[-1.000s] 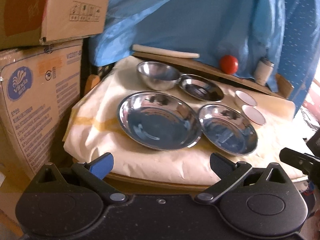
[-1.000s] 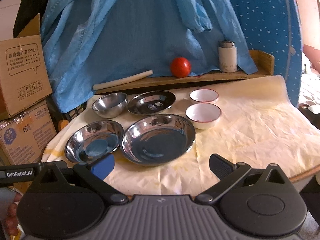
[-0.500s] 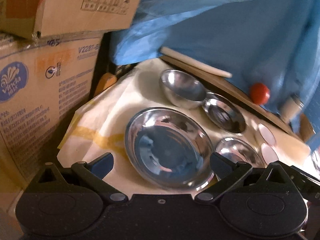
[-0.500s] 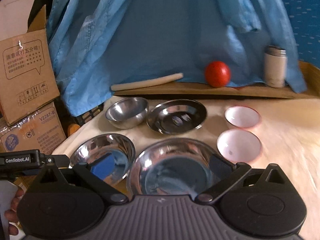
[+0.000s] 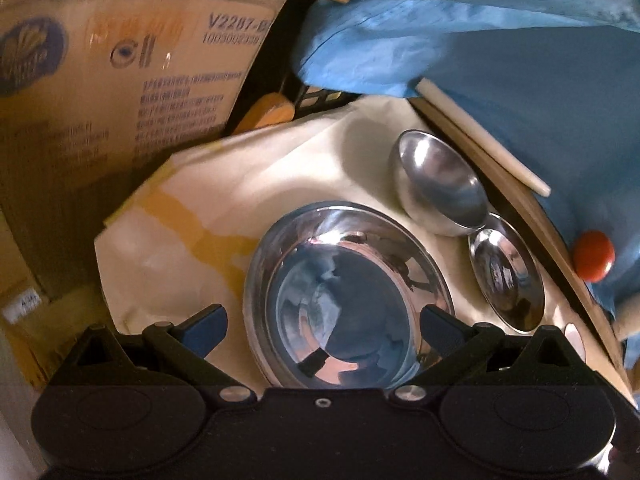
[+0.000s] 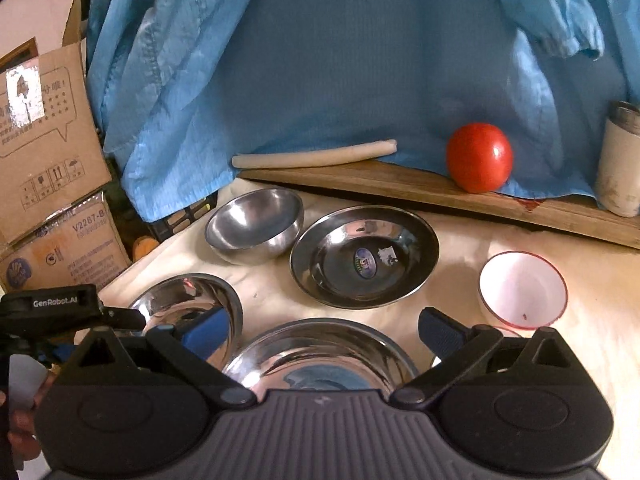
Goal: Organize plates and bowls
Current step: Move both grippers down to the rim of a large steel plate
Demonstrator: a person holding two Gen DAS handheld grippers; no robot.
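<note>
Several steel dishes sit on a cream-papered table. In the left wrist view a large steel plate (image 5: 348, 292) lies right below my open, empty left gripper (image 5: 324, 326), with a deep steel bowl (image 5: 438, 190) and a shallow steel dish (image 5: 506, 272) behind it. In the right wrist view my open, empty right gripper (image 6: 324, 330) hovers over another large steel plate (image 6: 320, 354). Beyond it are the deep bowl (image 6: 254, 226), the shallow dish (image 6: 364, 256), a white red-rimmed bowl (image 6: 522, 288) and, at left, the plate under the left gripper (image 6: 188, 304).
A wooden board (image 6: 440, 192) along the back holds a red tomato (image 6: 479, 157), a white rolling pin (image 6: 314, 155) and a white tumbler (image 6: 620, 164). Blue cloth (image 6: 360, 60) hangs behind. Cardboard boxes (image 5: 120, 100) stand at the left. The left gripper's body (image 6: 52, 312) shows at left.
Both grippers have moved forward and down over the table. The left one now sits over the leftmost large plate, the right one over the other large plate. Both stay open.
</note>
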